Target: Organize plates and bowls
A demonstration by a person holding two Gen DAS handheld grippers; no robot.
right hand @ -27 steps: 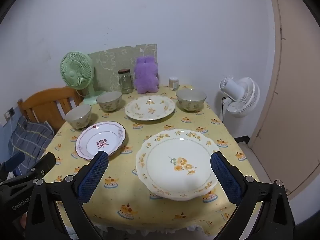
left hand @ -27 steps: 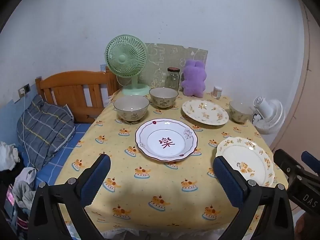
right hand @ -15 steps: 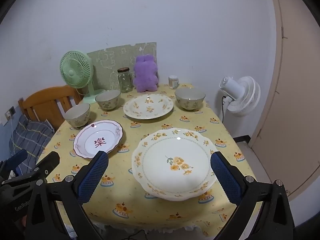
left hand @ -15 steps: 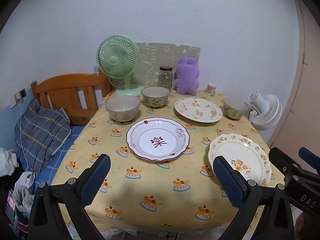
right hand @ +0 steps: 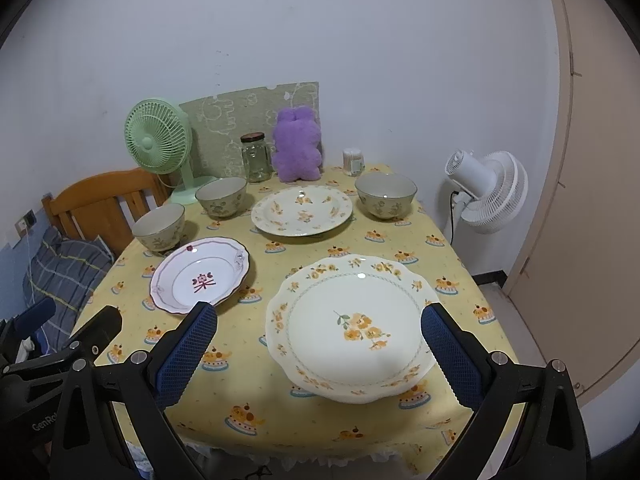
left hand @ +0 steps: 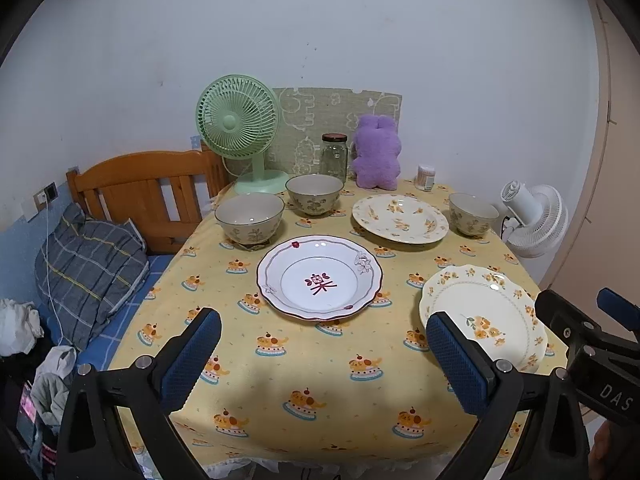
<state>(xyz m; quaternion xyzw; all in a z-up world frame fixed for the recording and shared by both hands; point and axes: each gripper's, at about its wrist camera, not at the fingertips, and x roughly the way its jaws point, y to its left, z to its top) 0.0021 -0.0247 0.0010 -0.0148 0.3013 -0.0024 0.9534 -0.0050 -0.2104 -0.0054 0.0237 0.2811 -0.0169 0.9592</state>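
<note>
On the yellow tablecloth (left hand: 308, 376) lie three plates: a white plate with a red character (left hand: 319, 283) (right hand: 199, 275), a large cream flowered plate (left hand: 482, 316) (right hand: 352, 326) near the right front edge, and a second flowered plate (left hand: 400, 218) (right hand: 302, 210) farther back. Three patterned bowls stand upright: left (left hand: 249, 218), middle back (left hand: 315, 194), right back (left hand: 473, 208). My left gripper (left hand: 320, 332) hovers open in front of the white plate. My right gripper (right hand: 319, 320) hangs open above the large cream plate. Neither holds anything.
Along the wall stand a green fan (left hand: 236, 120), a glass jar (left hand: 334, 156), a purple plush toy (left hand: 378, 152) and a small pot (left hand: 425, 177). A wooden bed headboard (left hand: 144, 196) and pillow sit left of the table, a white fan (left hand: 532, 220) and a door right.
The left wrist view has drawn back a little, so the table sits slightly left and smaller. The dishes have not moved and both grippers stay open.
</note>
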